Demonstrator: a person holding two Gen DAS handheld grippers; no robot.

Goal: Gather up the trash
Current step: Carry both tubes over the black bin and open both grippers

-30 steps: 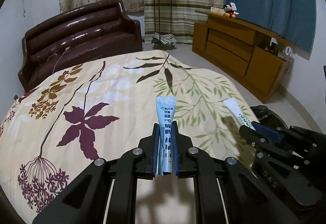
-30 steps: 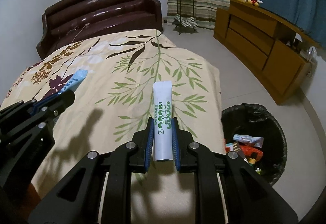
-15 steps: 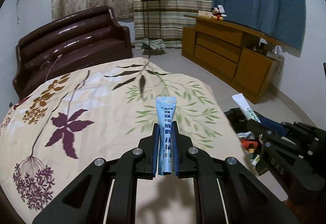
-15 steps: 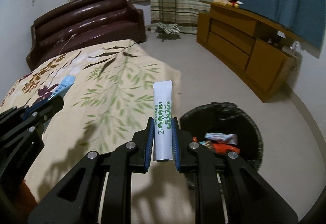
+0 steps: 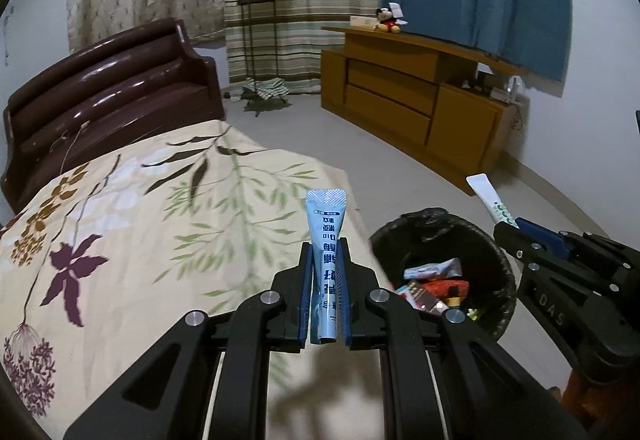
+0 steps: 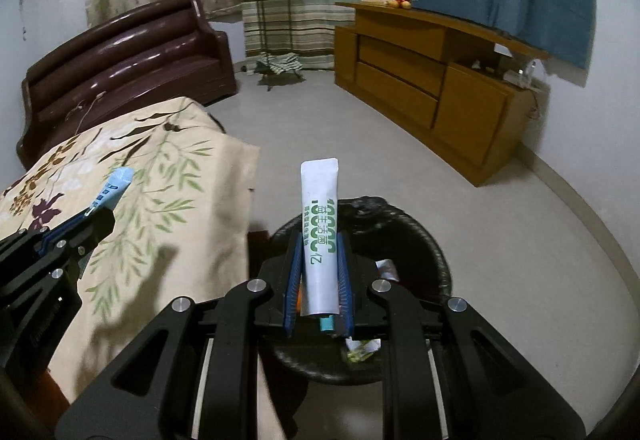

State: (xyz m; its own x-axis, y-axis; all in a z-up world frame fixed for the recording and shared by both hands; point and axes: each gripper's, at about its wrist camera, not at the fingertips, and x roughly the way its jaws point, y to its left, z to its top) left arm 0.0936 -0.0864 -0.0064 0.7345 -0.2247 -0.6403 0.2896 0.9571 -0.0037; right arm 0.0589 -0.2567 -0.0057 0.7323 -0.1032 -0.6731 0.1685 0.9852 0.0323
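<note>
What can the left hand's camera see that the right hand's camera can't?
Only the left wrist view shows the purple flower print on the bedspread and the wrappers lying in the bin.

Only the right wrist view shows the right gripper head-on, hanging over the bin.

Both show the blue sachet clamped in the left gripper, the white sachet, the sofa and the wooden cabinet.

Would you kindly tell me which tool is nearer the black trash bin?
Right. The right tool hangs over the bin; the left tool is above the bed's edge beside it.
</note>
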